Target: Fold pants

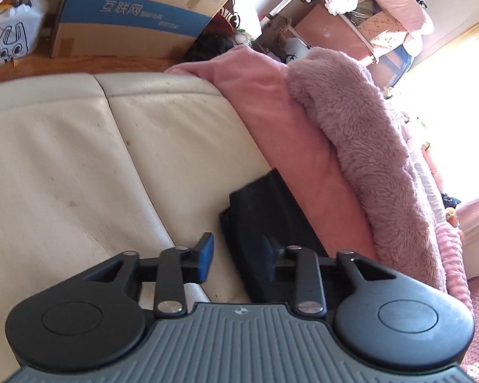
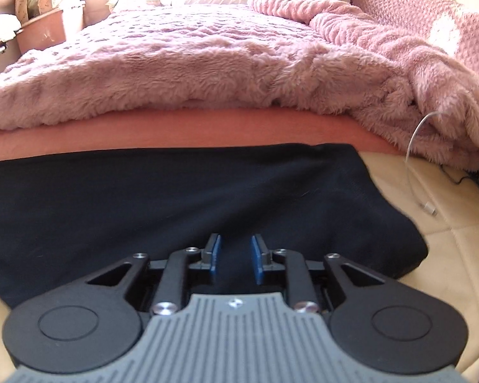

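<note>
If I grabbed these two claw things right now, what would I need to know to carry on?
Left claw: open, empty, over the end of the black pants.
Right claw: open, empty, above the pants' middle.
Pants lie as a flat, neat dark rectangle on the cream bench, against the pink bed edge.
Done: they look folded at least once.
Left: possibly one more fold; I cannot tell how many layers there are.

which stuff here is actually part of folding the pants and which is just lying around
Job:
black pants
left gripper
right gripper

Lying about:
cream bench
fluffy pink blanket
cardboard box
white cable
plastic bag
</note>
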`<action>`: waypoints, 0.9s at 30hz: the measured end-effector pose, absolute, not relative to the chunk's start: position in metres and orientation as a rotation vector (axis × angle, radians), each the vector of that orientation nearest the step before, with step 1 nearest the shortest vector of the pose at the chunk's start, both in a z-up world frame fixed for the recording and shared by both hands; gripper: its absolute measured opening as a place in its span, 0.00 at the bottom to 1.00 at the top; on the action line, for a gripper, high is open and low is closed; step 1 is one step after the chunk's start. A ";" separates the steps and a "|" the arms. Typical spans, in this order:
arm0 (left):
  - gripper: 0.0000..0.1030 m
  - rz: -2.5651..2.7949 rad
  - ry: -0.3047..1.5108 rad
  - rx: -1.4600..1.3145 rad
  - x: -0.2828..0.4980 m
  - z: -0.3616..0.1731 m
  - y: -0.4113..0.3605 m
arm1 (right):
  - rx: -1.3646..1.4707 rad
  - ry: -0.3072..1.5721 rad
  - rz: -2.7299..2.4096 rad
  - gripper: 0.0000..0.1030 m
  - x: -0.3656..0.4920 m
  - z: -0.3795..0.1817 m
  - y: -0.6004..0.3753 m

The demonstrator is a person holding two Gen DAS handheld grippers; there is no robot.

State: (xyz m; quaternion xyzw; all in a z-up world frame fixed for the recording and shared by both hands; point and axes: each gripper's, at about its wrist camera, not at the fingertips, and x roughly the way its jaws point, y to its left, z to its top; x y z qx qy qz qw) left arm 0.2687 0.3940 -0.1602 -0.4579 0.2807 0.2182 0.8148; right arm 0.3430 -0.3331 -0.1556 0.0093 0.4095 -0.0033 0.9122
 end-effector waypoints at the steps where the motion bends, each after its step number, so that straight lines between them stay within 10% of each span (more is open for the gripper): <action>1: 0.38 0.468 0.605 -0.977 0.271 -0.163 0.392 | 0.032 0.850 -0.002 0.25 0.337 -0.154 -0.326; 8: 0.39 0.490 0.588 -0.934 0.287 -0.164 0.381 | 0.026 0.917 0.044 0.42 0.285 -0.155 -0.270; 13: 0.09 0.533 0.594 -0.898 0.293 -0.164 0.377 | -0.027 0.922 0.093 0.43 0.262 -0.155 -0.236; 19: 0.04 0.551 0.603 -0.860 0.296 -0.163 0.372 | -0.159 0.895 0.105 0.42 0.259 -0.160 -0.199; 24: 0.03 0.563 0.629 -0.821 0.300 -0.159 0.371 | -0.285 0.897 0.110 0.04 0.269 -0.168 -0.191; 27: 0.03 0.571 0.645 -0.791 0.299 -0.154 0.370 | -0.299 0.906 0.127 0.00 0.267 -0.168 -0.190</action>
